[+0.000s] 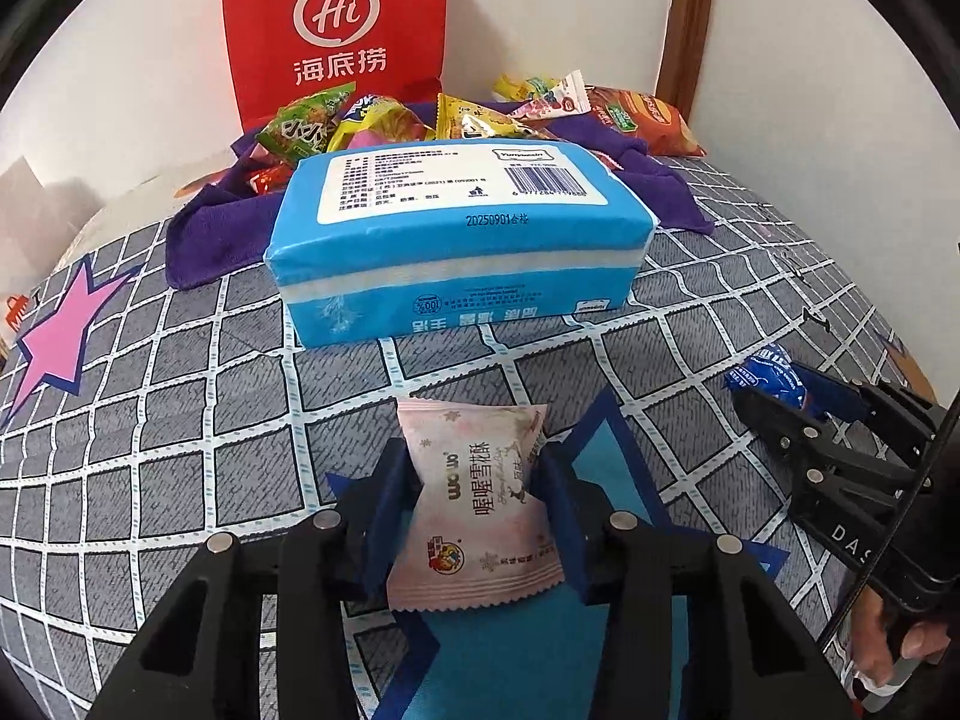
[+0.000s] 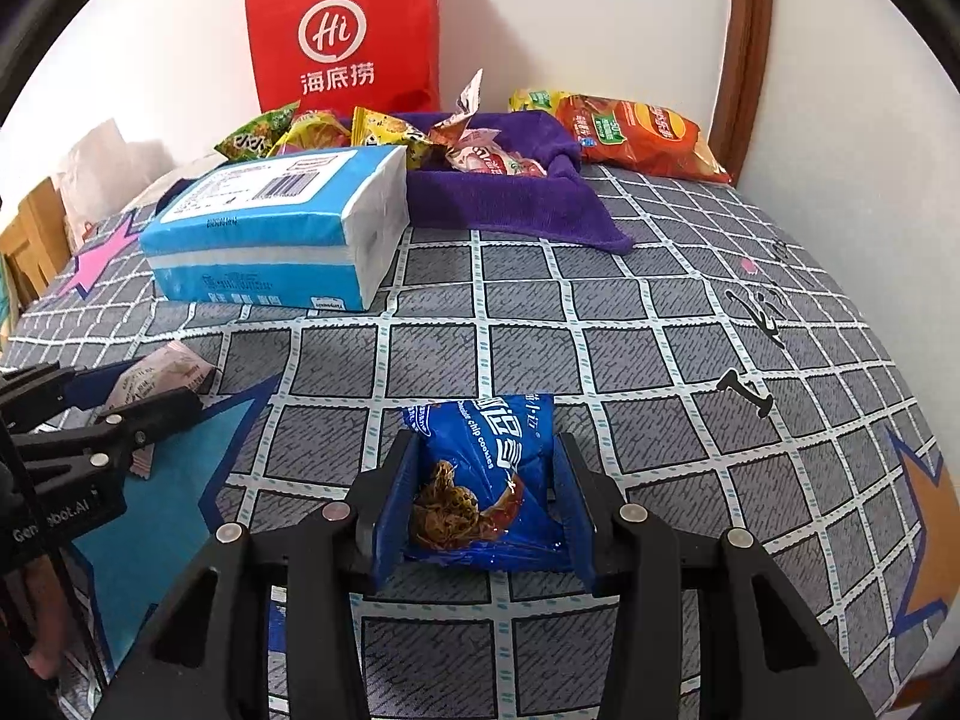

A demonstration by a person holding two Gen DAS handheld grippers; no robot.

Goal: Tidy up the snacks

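Observation:
My left gripper (image 1: pixel 477 480) is shut on a pink snack packet (image 1: pixel 480 498) and holds it above the checked tablecloth (image 1: pixel 180 420). My right gripper (image 2: pixel 483 480) is shut on a blue cookie packet (image 2: pixel 480 474) over the cloth. Each gripper shows in the other's view: the right one with its blue packet (image 1: pixel 762 378) at the right, the left one with its pink packet (image 2: pixel 162 378) at the left. Several snack packets (image 2: pixel 480 150) lie on a purple towel (image 2: pixel 510 204) at the back.
A blue tissue pack (image 1: pixel 456 228) lies in the middle, in front of the towel. A red paper bag (image 1: pixel 336 30) stands against the wall behind. An orange chip bag (image 2: pixel 636 132) lies at the back right near a wooden frame (image 2: pixel 744 48).

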